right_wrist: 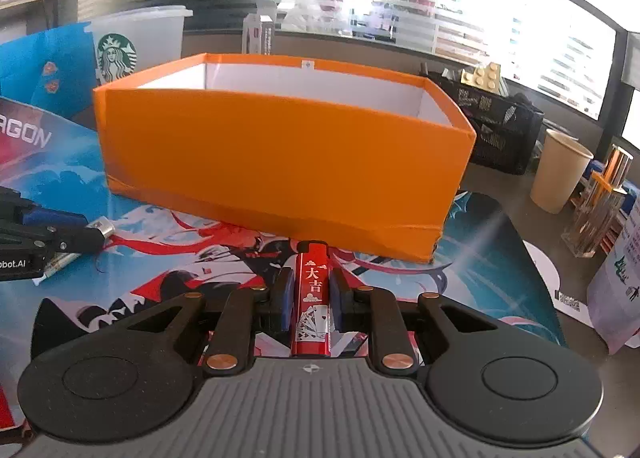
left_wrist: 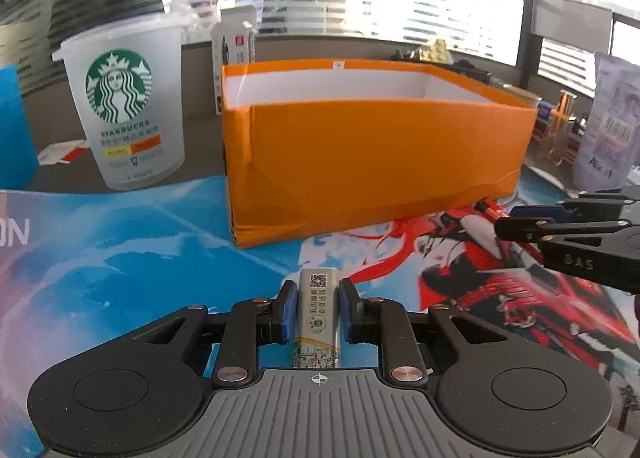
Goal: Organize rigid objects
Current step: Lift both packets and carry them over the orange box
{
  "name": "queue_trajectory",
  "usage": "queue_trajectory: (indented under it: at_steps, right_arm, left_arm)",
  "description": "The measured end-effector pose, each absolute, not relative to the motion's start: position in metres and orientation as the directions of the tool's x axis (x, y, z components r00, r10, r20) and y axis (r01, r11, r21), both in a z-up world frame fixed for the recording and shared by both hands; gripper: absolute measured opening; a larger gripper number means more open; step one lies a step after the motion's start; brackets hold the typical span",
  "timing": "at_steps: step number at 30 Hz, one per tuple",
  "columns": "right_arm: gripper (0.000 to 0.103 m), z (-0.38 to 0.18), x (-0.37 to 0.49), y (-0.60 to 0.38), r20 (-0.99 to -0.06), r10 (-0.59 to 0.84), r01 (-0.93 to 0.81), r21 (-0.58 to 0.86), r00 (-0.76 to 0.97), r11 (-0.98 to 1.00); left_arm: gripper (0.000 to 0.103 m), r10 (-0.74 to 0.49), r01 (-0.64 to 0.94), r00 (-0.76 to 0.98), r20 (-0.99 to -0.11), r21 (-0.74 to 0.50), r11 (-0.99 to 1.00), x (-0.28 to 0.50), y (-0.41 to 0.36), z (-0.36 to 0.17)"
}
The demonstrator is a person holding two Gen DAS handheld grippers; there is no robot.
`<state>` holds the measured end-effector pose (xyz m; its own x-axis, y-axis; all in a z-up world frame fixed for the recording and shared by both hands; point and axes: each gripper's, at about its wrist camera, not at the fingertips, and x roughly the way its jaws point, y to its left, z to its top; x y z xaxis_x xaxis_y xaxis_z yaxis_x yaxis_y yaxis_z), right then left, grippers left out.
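Left wrist view: left gripper [left_wrist: 319, 308] clamped on a silver lighter [left_wrist: 319, 318], just off the printed mat [left_wrist: 120, 258], short of the orange box [left_wrist: 360, 162]; Starbucks cup [left_wrist: 124, 110] stands left of the box. Right wrist view only: paper cup [right_wrist: 560, 174] and black mesh basket [right_wrist: 496, 130] beyond the box. Right gripper [right_wrist: 308, 298] is clenched on a red lighter [right_wrist: 313, 298], tip near the box's base. Both point down toward the box.

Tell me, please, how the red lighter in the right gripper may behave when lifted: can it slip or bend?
The red lighter looks rigid, so bending seems unlikely. Its glossy printed skin may be slippery, and the right gripper pinches only its narrow sides, so it might pivot. It looks small and probably light.
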<state>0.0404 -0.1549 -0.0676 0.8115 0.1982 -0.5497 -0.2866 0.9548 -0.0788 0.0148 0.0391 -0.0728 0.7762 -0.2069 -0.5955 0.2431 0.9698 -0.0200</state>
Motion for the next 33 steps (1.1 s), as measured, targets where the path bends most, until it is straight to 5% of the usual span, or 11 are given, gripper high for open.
queue_trajectory:
  at_steps: [28,31,33]
  right_arm:
    - [0.017,-0.028,0.001,-0.137,-0.451,0.249,-0.33,-0.109,0.857,0.938]
    - [0.017,-0.02,-0.003,-0.136,-0.431,0.255,-0.333,-0.116,0.866,0.936]
    - [0.017,-0.015,-0.005,-0.136,-0.418,0.26,-0.335,-0.115,0.871,0.935]
  left_arm:
    - [0.02,-0.19,0.228,0.841,-0.506,0.014,0.974,-0.019,0.037,-0.026]
    - [0.018,-0.194,0.23,0.849,-0.492,0.013,0.973,-0.022,0.037,-0.019]
    - [0.007,-0.194,0.229,0.856,-0.478,0.015,0.973,-0.023,0.037,-0.014]
